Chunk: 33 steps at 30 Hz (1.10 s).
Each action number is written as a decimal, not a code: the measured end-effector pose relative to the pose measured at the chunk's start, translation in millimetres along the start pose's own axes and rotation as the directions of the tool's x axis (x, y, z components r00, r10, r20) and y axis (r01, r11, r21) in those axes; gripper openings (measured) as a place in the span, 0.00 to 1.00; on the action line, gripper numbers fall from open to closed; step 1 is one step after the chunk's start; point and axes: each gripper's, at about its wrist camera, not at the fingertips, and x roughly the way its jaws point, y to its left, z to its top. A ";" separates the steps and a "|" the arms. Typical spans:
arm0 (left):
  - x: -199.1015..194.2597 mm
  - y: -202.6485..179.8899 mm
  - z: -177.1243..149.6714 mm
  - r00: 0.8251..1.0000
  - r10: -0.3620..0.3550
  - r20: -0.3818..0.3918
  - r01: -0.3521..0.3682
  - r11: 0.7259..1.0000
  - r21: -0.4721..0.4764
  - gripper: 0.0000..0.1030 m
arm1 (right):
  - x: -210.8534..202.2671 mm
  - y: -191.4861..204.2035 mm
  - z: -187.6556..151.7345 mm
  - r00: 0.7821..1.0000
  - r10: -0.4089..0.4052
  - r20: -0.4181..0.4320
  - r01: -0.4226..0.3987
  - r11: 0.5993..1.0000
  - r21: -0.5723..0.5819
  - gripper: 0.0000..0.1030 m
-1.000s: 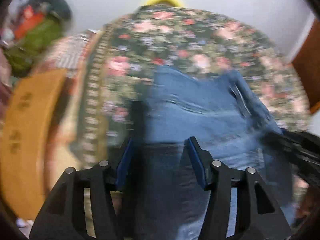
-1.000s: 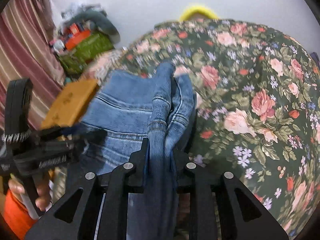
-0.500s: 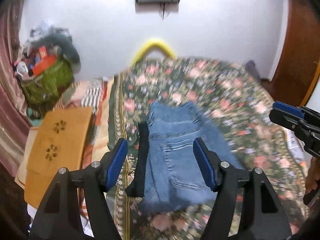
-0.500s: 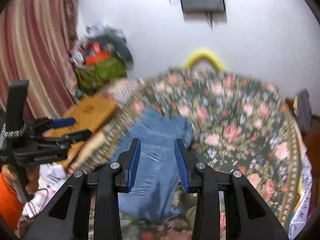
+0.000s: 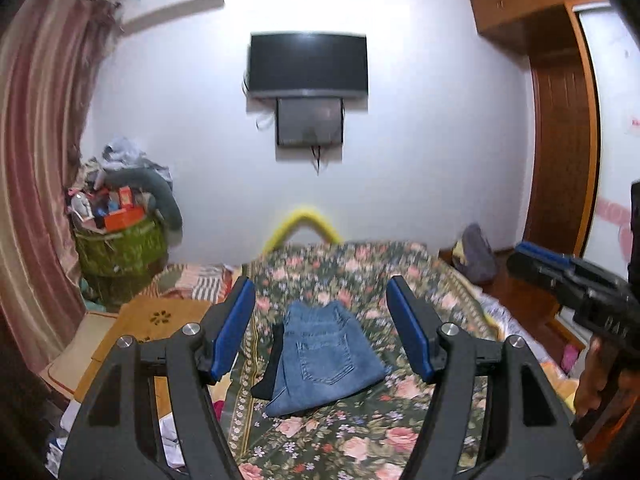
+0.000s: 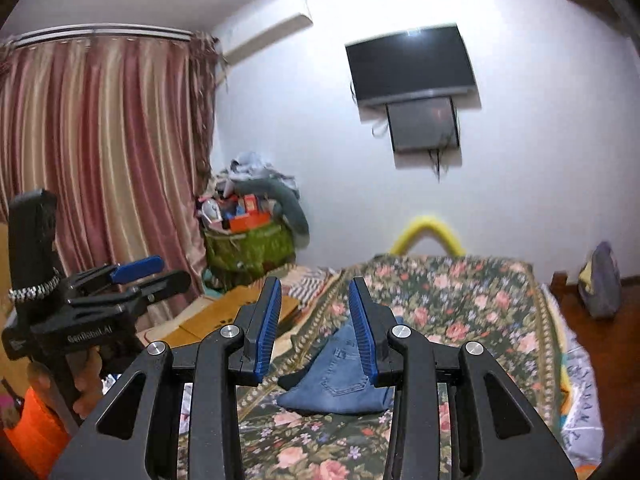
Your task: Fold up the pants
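Observation:
Blue jeans [image 5: 324,356] lie folded into a compact stack on the floral bedspread [image 5: 360,436], back pocket up, with a dark garment edge at their left side. They also show in the right wrist view [image 6: 336,380]. My left gripper [image 5: 322,328] is open and empty, held well above and back from the jeans. My right gripper [image 6: 314,320] is open and empty, also raised away from them. Each gripper shows in the other's view, the right one [image 5: 536,256] and the left one [image 6: 152,272].
A wooden board [image 5: 152,320] lies left of the bed. A green basket heaped with things [image 5: 120,240] stands by the striped curtain [image 6: 100,160]. A TV [image 5: 308,64] hangs on the far wall. A wooden door [image 5: 560,152] is at right, a grey bag [image 5: 478,254] below it.
Both grippers let go of the jeans and pulled up and back from the bed. The right gripper opened. The jeans now lie folded, far below both.

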 end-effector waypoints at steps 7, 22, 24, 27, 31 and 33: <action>-62.4 -15.3 -7.3 0.994 0.015 0.106 -0.015 1.000 -0.003 0.96 | -29.8 15.6 -7.0 0.999 -0.027 0.034 0.027 1.000 -0.005 0.50; -78.6 -14.8 -24.7 0.997 0.011 0.072 -0.008 0.999 -0.042 1.00 | -49.1 22.3 -13.6 0.987 -0.145 0.075 0.145 0.989 0.003 1.00; -78.2 -15.2 -25.3 0.997 0.016 0.073 -0.013 0.999 -0.044 1.00 | -49.9 22.5 -15.5 0.986 -0.147 0.072 0.148 0.989 0.000 1.00; -78.4 -16.6 -26.3 0.997 0.025 0.073 -0.022 0.999 -0.041 1.00 | -51.8 25.0 -18.7 0.985 -0.158 0.071 0.158 0.987 -0.006 1.00; -76.8 -17.3 -27.4 0.998 0.027 0.064 -0.024 0.999 -0.043 1.00 | -52.9 26.5 -20.7 0.985 -0.158 0.068 0.159 0.987 -0.012 1.00; -76.3 -17.8 -28.0 0.997 0.033 0.063 -0.030 0.999 -0.045 1.00 | -52.9 26.7 -21.6 0.985 -0.159 0.064 0.160 0.987 -0.014 1.00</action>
